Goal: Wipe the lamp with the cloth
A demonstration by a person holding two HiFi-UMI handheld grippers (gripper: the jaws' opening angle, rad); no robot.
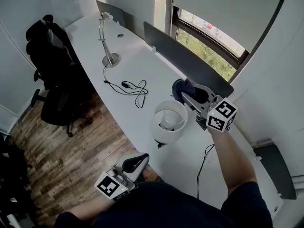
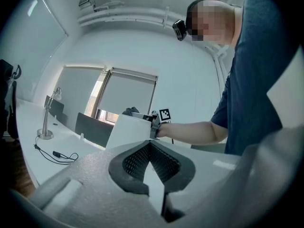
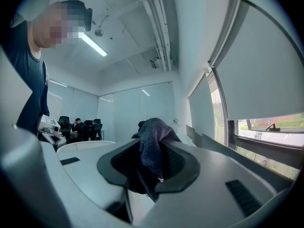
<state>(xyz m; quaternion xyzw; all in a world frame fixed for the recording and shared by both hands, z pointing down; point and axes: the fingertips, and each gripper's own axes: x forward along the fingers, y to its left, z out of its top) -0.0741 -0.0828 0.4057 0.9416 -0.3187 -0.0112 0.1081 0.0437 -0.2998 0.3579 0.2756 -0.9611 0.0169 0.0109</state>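
On the near edge of the white desk stands the lamp, its round white shade open towards me with the bulb showing inside. My right gripper hangs just beyond the shade on its far right side, fingers clamped on the dark cloth, which bunches up out of the tips. I cannot tell whether the cloth touches the shade. My left gripper sits low and near, off the desk edge, to the near left of the lamp, its fingers pressed together with nothing between them. Farther left on the desk lie a black cable and a thin metal desk lamp. A black office chair stands on the wooden floor.
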